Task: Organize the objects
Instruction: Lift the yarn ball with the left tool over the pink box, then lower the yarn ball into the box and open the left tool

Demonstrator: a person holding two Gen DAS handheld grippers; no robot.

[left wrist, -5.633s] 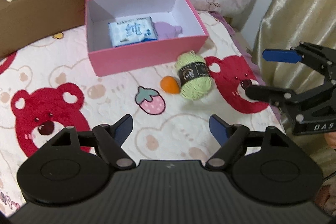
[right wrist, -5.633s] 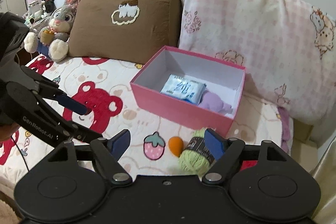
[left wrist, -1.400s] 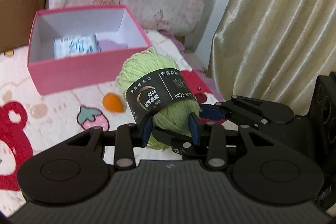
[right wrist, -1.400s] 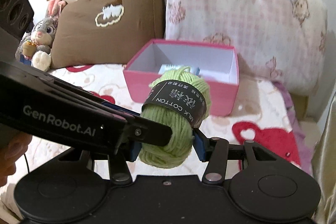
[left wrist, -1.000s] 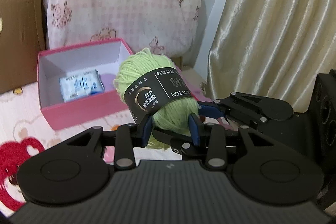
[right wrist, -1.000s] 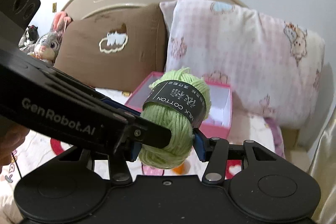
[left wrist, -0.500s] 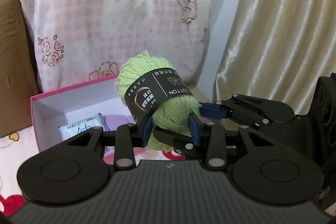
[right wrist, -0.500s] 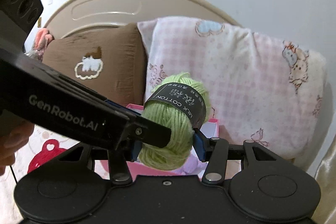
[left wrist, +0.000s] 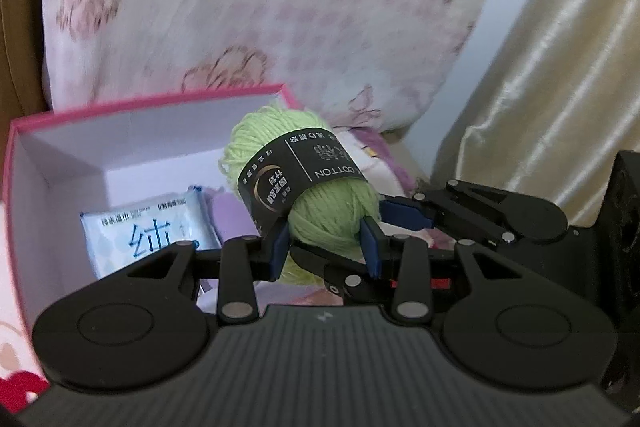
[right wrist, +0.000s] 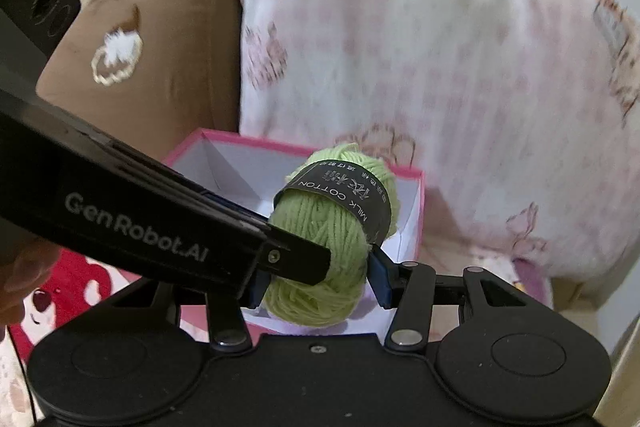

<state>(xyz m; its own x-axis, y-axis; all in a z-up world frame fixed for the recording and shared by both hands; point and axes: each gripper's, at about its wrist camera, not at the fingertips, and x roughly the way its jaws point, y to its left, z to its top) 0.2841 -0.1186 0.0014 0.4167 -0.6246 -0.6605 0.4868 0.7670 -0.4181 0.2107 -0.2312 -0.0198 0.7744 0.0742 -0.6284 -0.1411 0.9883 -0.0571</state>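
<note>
A green yarn ball (left wrist: 320, 195) with a black label is held in the air by both grippers at once. My left gripper (left wrist: 325, 247) is shut on its lower part, and my right gripper (right wrist: 316, 279) is shut on it too (right wrist: 328, 235). The yarn hangs above the near right part of the open pink box (left wrist: 24, 147), which also shows in the right wrist view (right wrist: 416, 211). Inside the box lie a white and blue tissue pack (left wrist: 148, 231) and a lilac object (left wrist: 228, 219).
A pink checked pillow (left wrist: 248, 11) leans behind the box, and a brown pillow (right wrist: 152, 67) stands to its left. A beige curtain (left wrist: 560, 67) hangs at the right. The bear-print bedspread (right wrist: 76, 279) lies below.
Both grippers carried the yarn ball forward and down toward the box. The box now fills more of both views and the yarn hangs over its opening.
</note>
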